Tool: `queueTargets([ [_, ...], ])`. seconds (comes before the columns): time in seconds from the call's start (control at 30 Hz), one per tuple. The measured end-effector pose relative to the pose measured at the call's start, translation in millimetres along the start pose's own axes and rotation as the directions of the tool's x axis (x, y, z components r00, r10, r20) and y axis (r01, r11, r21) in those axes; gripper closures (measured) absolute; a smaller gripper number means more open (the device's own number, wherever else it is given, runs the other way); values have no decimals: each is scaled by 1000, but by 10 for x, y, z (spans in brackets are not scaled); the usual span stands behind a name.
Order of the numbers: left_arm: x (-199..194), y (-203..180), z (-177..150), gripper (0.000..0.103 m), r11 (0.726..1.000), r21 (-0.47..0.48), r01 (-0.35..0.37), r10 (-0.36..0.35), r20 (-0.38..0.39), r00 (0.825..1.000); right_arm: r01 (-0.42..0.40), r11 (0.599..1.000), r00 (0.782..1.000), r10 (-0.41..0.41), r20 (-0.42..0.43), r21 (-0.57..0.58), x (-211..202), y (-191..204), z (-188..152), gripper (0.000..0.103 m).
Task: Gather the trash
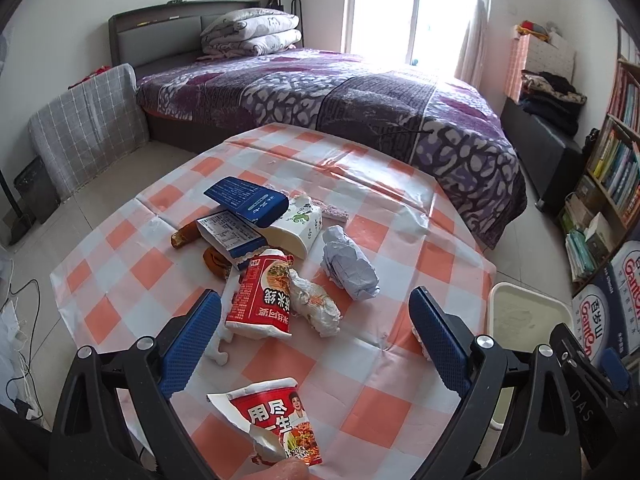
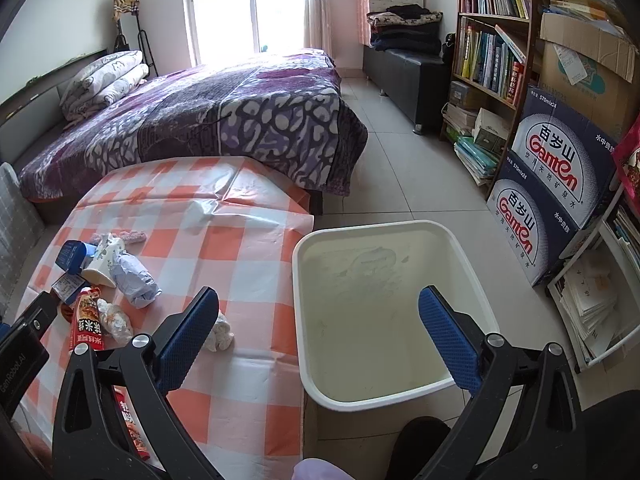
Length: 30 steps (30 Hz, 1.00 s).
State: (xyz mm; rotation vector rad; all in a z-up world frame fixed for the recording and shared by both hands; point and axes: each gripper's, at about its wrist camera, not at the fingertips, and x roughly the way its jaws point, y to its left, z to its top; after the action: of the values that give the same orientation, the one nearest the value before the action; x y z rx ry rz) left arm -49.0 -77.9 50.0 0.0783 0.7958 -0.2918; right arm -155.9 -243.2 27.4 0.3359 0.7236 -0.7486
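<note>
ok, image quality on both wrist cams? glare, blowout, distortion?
Left wrist view: the window is blown out, washing the far bed edge, and glare streaks the checkered tablecloth; the trash stays sharp. Right wrist view: same window overexposed, a sheen patch on the tablecloth; the white bin is evenly lit. Both: strong fisheye bending and dark corner vignette.

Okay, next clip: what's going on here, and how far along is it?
A person holding two grippers is clearing trash off the orange-and-white checked tablecloth. Nothing is picked up yet: the left gripper hovers open over the red noodle packet and crumpled grey-blue paper, while the right gripper hangs open above the white plastic bin, which looks empty.
</note>
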Motion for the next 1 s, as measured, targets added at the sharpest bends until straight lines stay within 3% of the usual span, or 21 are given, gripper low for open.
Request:
queueTargets([
  [0.13,57,85,286,11,1000,5,-5,5,-53,999,-21,999,997,18,-79,-41,86,115,228,7],
  [0.23,152,257,555,8,999,-36,30,-33,-105,994,-56,994,990,43,-131,-98,136,213,368,7],
  [0.37,448,463,877,7,997,-47,60,-70,-247,966,-141,979,965,103,-242,-146,330,304,591,7],
  [0.4,558,503,905,7,997,-43,59,-69,-296,953,-166,974,956,121,-268,-151,385,329,623,7],
  [0.47,825,558,883,7,1000,-1,31,-29,-417,909,-208,965,935,149,-321,-157,525,390,668,7],
  [0.53,1037,655,783,7,1000,-2,-5,4,-476,879,-238,960,917,171,-361,-149,665,422,642,7],
  [0.67,1388,760,485,7,998,-61,6,-40,-575,817,-252,961,887,181,-425,-117,956,445,535,7],
  [0.73,1512,737,418,7,996,-82,29,-73,-609,790,-275,957,860,204,-468,-87,1054,471,520,7],
  [0.77,1536,705,406,7,996,-78,39,-78,-610,789,-289,954,853,218,-473,-82,1080,502,534,7],
  [0.87,1575,625,413,9,999,-22,44,-48,-597,801,-289,952,865,216,-452,-98,1104,621,603,7],
  [1.0,1674,622,355,23,999,-4,45,-37,-618,785,-333,937,850,249,-465,-106,1166,856,632,7],
])
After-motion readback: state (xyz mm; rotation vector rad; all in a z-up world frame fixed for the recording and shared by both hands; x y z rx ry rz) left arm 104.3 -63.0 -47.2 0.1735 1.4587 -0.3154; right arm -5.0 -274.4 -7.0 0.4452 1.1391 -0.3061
